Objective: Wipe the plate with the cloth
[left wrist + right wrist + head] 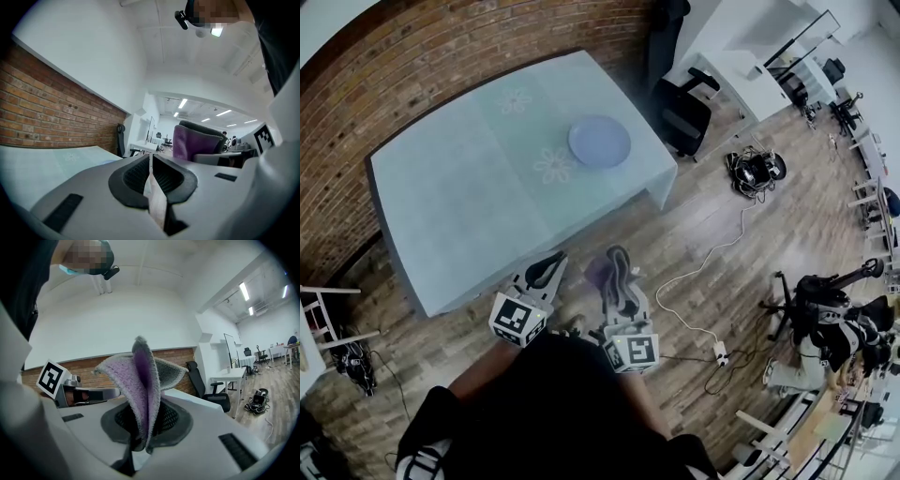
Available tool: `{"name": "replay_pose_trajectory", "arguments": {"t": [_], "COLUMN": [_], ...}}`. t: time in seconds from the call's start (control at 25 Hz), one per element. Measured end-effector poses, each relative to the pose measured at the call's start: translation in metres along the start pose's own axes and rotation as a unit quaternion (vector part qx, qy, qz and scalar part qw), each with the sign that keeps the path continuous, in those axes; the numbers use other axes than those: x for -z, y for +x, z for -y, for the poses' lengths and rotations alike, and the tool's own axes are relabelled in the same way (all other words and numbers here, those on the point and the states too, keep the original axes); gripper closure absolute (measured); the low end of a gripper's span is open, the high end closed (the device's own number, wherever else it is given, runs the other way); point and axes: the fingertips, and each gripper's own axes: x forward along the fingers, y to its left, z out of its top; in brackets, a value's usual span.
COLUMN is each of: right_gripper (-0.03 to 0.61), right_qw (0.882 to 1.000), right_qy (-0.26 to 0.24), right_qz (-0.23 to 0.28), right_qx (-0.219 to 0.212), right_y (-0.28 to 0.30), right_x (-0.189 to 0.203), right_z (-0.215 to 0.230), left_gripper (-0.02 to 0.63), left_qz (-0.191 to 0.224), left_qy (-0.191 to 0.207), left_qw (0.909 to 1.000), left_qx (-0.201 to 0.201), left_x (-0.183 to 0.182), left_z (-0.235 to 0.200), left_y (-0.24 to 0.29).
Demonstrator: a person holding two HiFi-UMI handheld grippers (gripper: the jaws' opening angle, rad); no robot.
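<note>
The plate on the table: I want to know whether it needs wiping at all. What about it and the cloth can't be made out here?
Surface of the plate: head view, too small and far off to show dirt or moisture.
Lower end of the cloth: right gripper view, buried between the jaws of the right gripper, which are shut on it.
Full size of the cloth: head view, folded up and partly behind that gripper.

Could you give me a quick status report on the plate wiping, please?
Left gripper shut, empty. Right gripper shut on purple cloth. Plate on table, both grippers short of the table edge. Nothing blocking the plate.
</note>
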Motion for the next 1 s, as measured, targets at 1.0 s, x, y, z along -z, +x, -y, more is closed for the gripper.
{"name": "replay_pose_trajectory", "arguments": {"t": [1.0], "right_gripper": [0.518], "right_qw": [0.999], "right_qy": [-0.006], "right_qz": [-0.020], "right_qx": [0.040], "right_y": [0.043], "right_x": [0.022], "right_z": [-0.047], "left_gripper": [0.565], "left_qz": [-0.022], "left_qy": [-0.035], "left_qw": [0.9984], "left_qx": [0.038], "left_x": [0.025], "left_z": [-0.065], "left_y": [-0.015]}}
